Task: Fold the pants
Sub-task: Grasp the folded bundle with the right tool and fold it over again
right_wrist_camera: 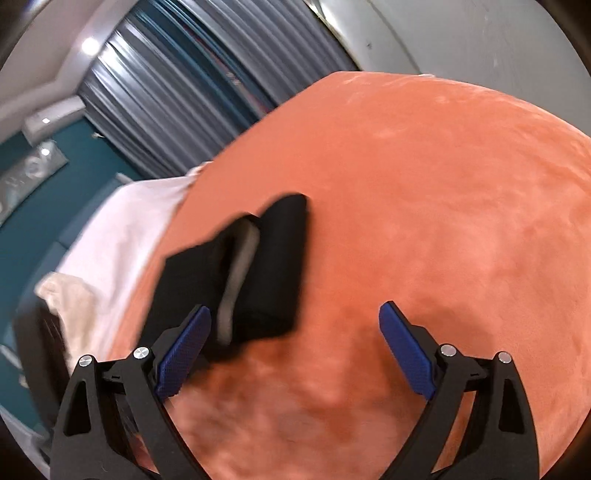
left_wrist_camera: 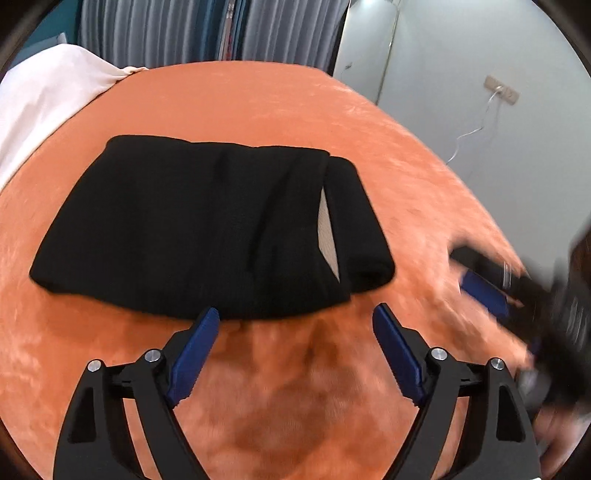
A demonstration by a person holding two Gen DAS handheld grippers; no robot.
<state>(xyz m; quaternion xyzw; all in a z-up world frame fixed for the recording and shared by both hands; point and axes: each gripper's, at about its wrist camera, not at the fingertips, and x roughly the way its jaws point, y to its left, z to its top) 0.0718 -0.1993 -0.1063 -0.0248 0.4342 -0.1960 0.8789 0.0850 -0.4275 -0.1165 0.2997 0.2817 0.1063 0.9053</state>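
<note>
The black pants (left_wrist_camera: 192, 229) lie folded into a compact stack on the orange blanket (left_wrist_camera: 295, 387), with a pale inner lining showing at a fold near their right end. My left gripper (left_wrist_camera: 295, 317) is open just in front of the stack's near edge, nothing between its blue pads. In the right wrist view the same pants (right_wrist_camera: 266, 269) lie ahead and to the left. My right gripper (right_wrist_camera: 295, 314) is open over the blanket (right_wrist_camera: 424, 206) beside the pants' end, holding nothing. The right gripper (left_wrist_camera: 491, 291) also shows blurred at the right of the left wrist view.
A white sheet or pillow (left_wrist_camera: 48, 110) lies at the bed's far left. Grey curtains (left_wrist_camera: 177, 33) hang behind the bed. A pale wall with a socket and cable (left_wrist_camera: 498, 92) stands to the right. Bare orange blanket stretches right of the pants.
</note>
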